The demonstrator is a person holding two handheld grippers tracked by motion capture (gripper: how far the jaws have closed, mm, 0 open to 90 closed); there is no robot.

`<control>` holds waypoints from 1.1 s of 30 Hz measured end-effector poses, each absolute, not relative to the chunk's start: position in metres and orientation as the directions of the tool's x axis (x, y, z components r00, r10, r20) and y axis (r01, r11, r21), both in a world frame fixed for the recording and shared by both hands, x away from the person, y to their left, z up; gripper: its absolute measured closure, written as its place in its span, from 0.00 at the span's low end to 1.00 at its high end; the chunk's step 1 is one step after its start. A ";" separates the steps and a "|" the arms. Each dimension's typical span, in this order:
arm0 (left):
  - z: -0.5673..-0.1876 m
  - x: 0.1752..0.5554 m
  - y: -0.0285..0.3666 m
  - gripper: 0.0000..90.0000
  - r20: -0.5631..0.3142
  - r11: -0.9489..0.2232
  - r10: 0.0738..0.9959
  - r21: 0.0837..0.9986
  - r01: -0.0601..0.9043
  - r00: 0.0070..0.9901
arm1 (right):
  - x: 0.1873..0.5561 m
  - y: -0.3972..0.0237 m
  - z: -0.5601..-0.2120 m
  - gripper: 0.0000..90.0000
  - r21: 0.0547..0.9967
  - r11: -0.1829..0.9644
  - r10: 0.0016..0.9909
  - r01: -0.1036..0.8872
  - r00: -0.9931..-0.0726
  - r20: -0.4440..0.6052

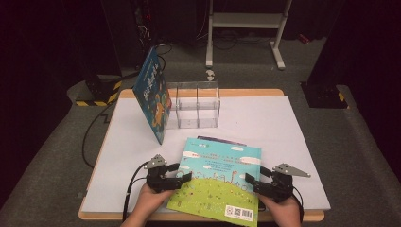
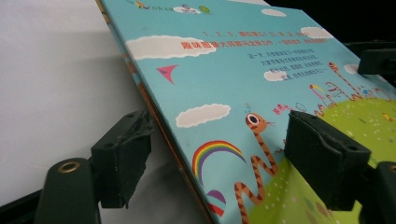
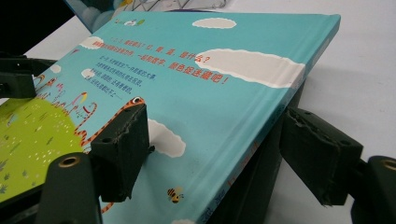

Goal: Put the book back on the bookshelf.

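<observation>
White tabletop (image 1: 293, 142), dark room behind. Picture book (image 1: 218, 182) lies at the near edge, overhanging it, atop another book. Left claw (image 1: 185, 177) and right claw (image 1: 250, 179) both released, jaws straddling its side edges, pads off the cover. Risk: uneven closing could skew or drop it. Right gripper view shows the spine (image 3: 280, 100); high view shows the clear organizer (image 1: 194, 105) and leaning blue book (image 1: 152, 92).

The table (image 1: 283, 123) is evenly lit from above — the surrounding room stays dark. The gripper views are soft-focused, their near edges blurred.
</observation>
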State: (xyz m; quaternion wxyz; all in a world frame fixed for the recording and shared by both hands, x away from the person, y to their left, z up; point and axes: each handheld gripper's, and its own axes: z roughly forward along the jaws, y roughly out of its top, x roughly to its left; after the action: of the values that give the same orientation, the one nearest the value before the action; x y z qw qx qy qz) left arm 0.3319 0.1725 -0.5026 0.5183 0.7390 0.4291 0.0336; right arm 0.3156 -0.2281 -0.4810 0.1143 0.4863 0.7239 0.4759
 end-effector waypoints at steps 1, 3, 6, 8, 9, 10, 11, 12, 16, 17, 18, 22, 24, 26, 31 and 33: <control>-0.503 0.332 0.172 0.25 -0.402 -0.095 0.666 0.790 0.606 0.628 | 0.315 -0.228 -0.481 0.27 0.799 0.071 0.812 0.597 -0.500 0.301; -0.503 0.332 0.172 0.25 -0.400 -0.096 0.667 0.791 0.605 0.629 | 0.315 -0.228 -0.481 0.27 0.799 0.069 0.812 0.597 -0.499 0.303; -0.500 0.332 0.171 0.25 -0.382 -0.110 0.673 0.795 0.597 0.633 | 0.317 -0.229 -0.482 0.27 0.787 0.062 0.808 0.614 -0.494 0.322; -0.499 0.332 0.171 0.25 -0.380 -0.115 0.674 0.793 0.598 0.633 | 0.318 -0.229 -0.482 0.28 0.784 0.064 0.809 0.618 -0.492 0.322; -0.498 0.332 0.170 0.25 -0.377 -0.120 0.676 0.791 0.599 0.633 | 0.318 -0.229 -0.482 0.28 0.784 0.064 0.809 0.618 -0.492 0.322; -0.498 0.332 0.170 0.25 -0.367 -0.124 0.681 0.796 0.593 0.634 | 0.318 -0.228 -0.480 0.28 0.777 0.066 0.813 0.627 -0.485 0.322; -0.497 0.331 0.169 0.26 -0.332 -0.134 0.695 0.812 0.569 0.637 | 0.319 -0.228 -0.479 0.28 0.777 0.074 0.814 0.625 -0.488 0.315; -0.496 0.331 0.168 0.30 -0.317 -0.141 0.703 0.816 0.561 0.637 | 0.320 -0.227 -0.478 0.28 0.780 0.077 0.815 0.621 -0.490 0.309; -0.498 0.338 0.165 0.30 -0.334 -0.124 0.699 0.814 0.567 0.632 | 0.329 -0.227 -0.474 0.29 0.779 0.077 0.827 0.622 -0.477 0.299; -0.498 0.340 0.165 0.31 -0.334 -0.121 0.700 0.815 0.566 0.631 | 0.333 -0.228 -0.474 0.29 0.777 0.075 0.828 0.625 -0.473 0.301; -0.499 0.341 0.163 0.31 -0.334 -0.118 0.702 0.816 0.566 0.628 | 0.337 -0.229 -0.473 0.29 0.776 0.076 0.830 0.626 -0.471 0.299; -0.497 0.352 0.157 0.31 -0.332 -0.119 0.703 0.817 0.564 0.629 | 0.351 -0.232 -0.472 0.29 0.771 0.069 0.840 0.633 -0.453 0.298; -0.495 0.356 0.155 0.32 -0.323 -0.114 0.700 0.829 0.547 0.636 | 0.358 -0.233 -0.473 0.29 0.780 0.083 0.855 0.620 -0.446 0.264; -0.495 0.359 0.154 0.31 -0.327 -0.109 0.706 0.826 0.553 0.628 | 0.360 -0.236 -0.475 0.29 0.768 0.058 0.847 0.638 -0.439 0.300; -0.501 0.356 0.159 0.23 -0.401 -0.063 0.690 0.796 0.601 0.603 | 0.351 -0.241 -0.480 0.25 0.756 0.030 0.824 0.654 -0.444 0.352; -0.505 0.356 0.159 0.23 -0.455 -0.041 0.655 0.776 0.629 0.603 | 0.345 -0.242 -0.483 0.23 0.758 0.035 0.810 0.651 -0.463 0.360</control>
State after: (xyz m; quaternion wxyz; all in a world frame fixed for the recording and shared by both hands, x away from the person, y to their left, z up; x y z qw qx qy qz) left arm 0.3563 0.1587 -0.5052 0.5306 0.7212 0.4452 0.0123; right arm 0.3446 -0.2416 -0.4825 0.0845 0.5112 0.7145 0.4702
